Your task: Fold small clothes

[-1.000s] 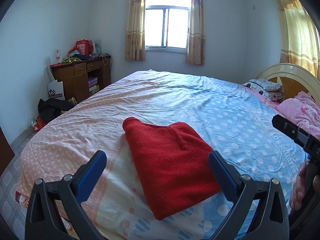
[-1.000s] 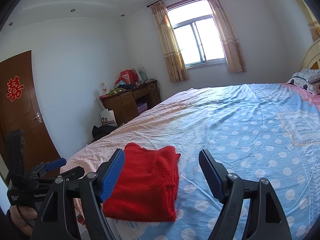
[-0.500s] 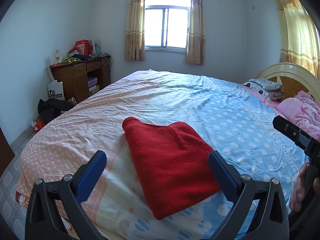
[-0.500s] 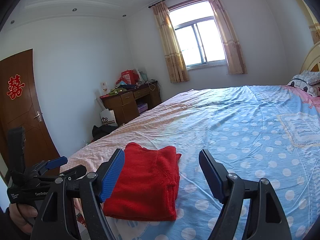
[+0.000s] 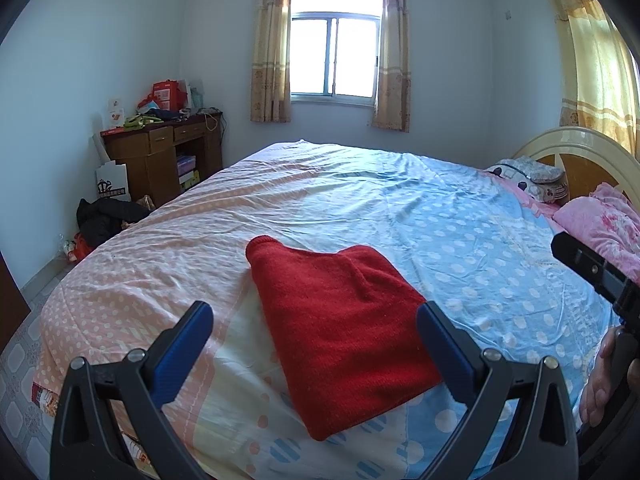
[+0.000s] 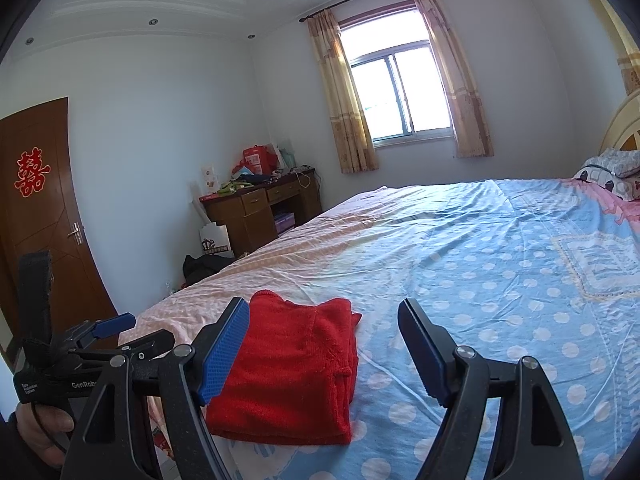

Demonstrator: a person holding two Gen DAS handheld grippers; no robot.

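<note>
A red knitted garment [image 5: 340, 320] lies folded into a compact rectangle near the front edge of the bed; it also shows in the right wrist view [image 6: 296, 368]. My left gripper [image 5: 314, 344] is open and empty, held above and just short of the garment. My right gripper [image 6: 324, 348] is open and empty, hovering over the garment's right side. The left gripper body [image 6: 80, 360] shows at the lower left of the right wrist view, and the right gripper's body [image 5: 596, 276] at the right edge of the left wrist view.
The bed [image 5: 360, 200] has a pink and blue dotted cover. Pillows [image 5: 532, 178] and a pink blanket [image 5: 600, 220] lie by the headboard at right. A cluttered wooden desk [image 5: 160, 152] stands at the left wall, dark clothes [image 5: 108, 218] on the floor beside it. A brown door [image 6: 36, 216] is at far left.
Nothing has visibly changed except a slight upward tilt of the right wrist view; both grippers stay open above the folded garment.
</note>
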